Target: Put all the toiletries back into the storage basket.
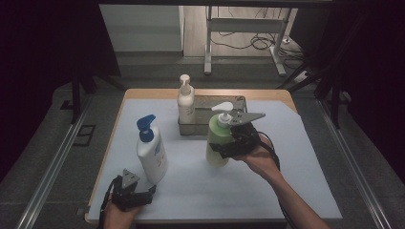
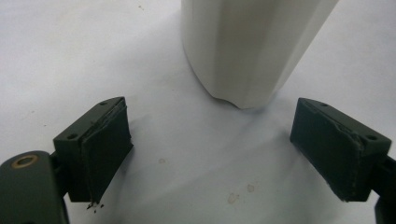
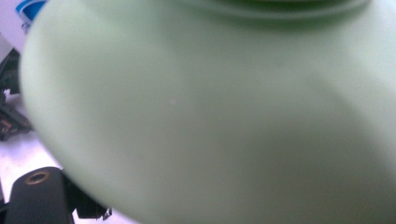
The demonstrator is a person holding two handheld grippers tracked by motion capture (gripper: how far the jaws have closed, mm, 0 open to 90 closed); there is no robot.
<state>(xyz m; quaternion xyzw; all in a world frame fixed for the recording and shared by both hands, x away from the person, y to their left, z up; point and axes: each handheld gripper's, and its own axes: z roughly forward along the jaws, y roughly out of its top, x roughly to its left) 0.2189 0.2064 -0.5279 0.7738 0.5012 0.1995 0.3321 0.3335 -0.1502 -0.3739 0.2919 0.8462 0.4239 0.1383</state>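
Note:
A pale green bottle (image 1: 217,138) with a white pump stands out at the table's middle, and my right gripper (image 1: 229,145) is shut on its lower body from the right. Up close, the green bottle (image 3: 210,116) blocks most of the right gripper view. Whether its base touches the mat I cannot tell. A white bottle with a blue pump (image 1: 152,152) stands at the front left. My left gripper (image 1: 142,190) lies low just in front of it, open, with nothing between its pads. The white bottle's base (image 2: 252,46) sits a little beyond my left gripper (image 2: 224,149).
A metal tray (image 1: 239,102) sits at the back of the table with a white pump bottle (image 1: 185,102) standing at its left end. A white mat (image 1: 286,167) covers the tabletop. The floor drops away on both sides.

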